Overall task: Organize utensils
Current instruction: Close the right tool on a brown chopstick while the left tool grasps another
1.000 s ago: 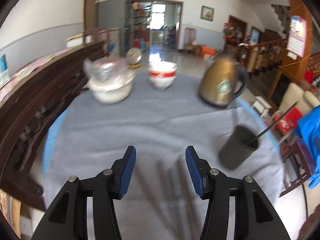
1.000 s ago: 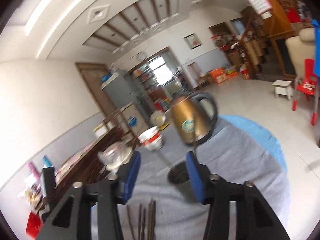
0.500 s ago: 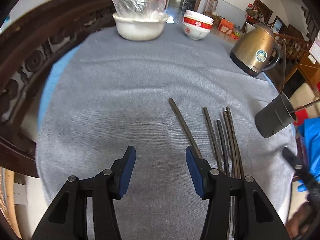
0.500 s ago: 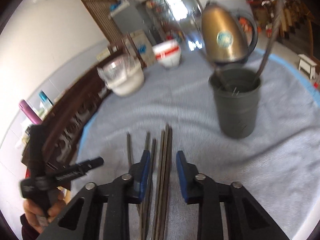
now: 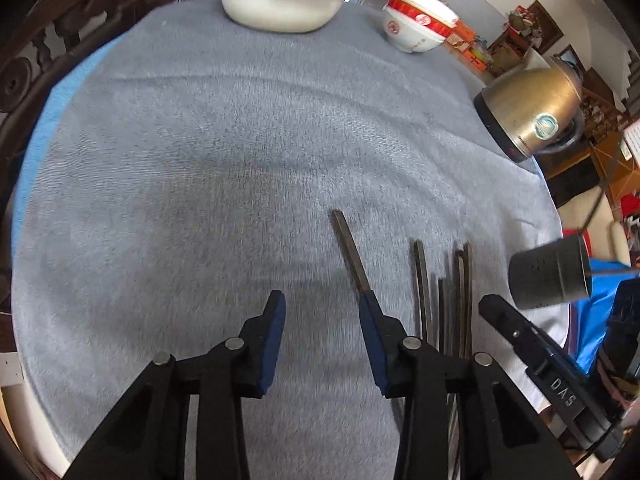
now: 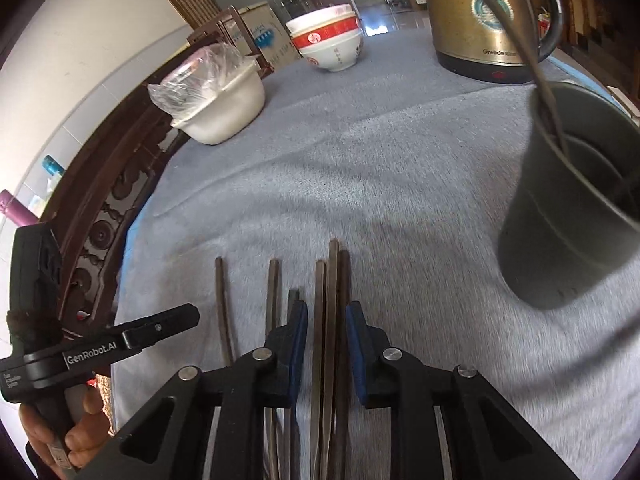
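Several dark chopsticks lie side by side on the grey cloth; they also show in the left wrist view. My right gripper hovers low over them, jaws partly closed with three chopsticks between the pads, not clamped. A dark grey holder cup stands to its right with a chopstick in it; it also shows in the left wrist view. My left gripper is open and empty, its right pad beside one separate chopstick.
A gold kettle, a red-and-white bowl and a white bowl covered in plastic stand at the back of the round table. A carved wooden bench runs along the left.
Both grippers have dropped toward the table and moved forward over the chopsticks. The right jaws have stayed narrowed around the chopstick bundle.
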The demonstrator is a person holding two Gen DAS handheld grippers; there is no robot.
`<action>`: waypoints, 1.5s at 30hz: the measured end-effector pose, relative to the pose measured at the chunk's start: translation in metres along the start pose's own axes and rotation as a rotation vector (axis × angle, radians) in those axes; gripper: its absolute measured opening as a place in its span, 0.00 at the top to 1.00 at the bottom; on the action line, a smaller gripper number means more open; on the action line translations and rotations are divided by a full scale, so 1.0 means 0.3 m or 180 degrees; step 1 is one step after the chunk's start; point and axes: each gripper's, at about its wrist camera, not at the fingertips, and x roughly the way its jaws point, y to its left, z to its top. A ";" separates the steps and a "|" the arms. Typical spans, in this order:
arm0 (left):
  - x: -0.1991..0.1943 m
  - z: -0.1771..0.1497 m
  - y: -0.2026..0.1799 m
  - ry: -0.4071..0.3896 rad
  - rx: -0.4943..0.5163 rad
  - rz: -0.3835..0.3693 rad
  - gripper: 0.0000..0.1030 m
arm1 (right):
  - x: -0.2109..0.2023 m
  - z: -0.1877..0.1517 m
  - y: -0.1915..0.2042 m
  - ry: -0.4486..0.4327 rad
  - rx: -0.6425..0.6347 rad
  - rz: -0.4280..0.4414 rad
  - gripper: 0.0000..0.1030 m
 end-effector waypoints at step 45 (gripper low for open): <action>0.142 0.094 -0.168 0.0256 0.0351 0.0049 0.90 | 0.088 0.050 -0.035 0.0197 -0.0077 -0.0309 0.78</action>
